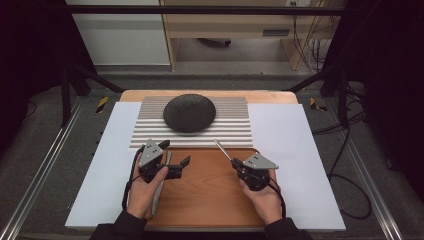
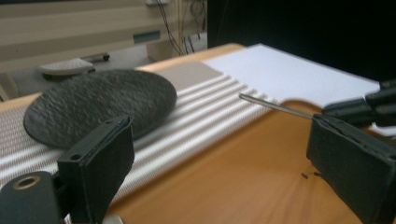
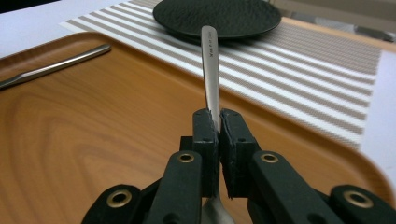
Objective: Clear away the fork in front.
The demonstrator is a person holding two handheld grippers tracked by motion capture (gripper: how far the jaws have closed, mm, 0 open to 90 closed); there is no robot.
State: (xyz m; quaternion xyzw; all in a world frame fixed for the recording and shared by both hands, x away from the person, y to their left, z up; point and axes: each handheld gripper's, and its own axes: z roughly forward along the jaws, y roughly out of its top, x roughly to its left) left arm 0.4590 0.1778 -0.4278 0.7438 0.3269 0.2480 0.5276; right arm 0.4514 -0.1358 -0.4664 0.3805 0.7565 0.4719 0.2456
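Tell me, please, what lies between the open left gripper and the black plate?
In the left gripper view, between the left gripper and the black plate lie a bare strip of the wooden tray and then the striped placemat. Nothing else sits there.

High view: overhead from the person's side, facing forward and down across the whole table (image 1: 280, 135). Left gripper view: low, close, looking across the tray (image 2: 243, 163). Right gripper view: same. All share the plate (image 1: 189, 113).
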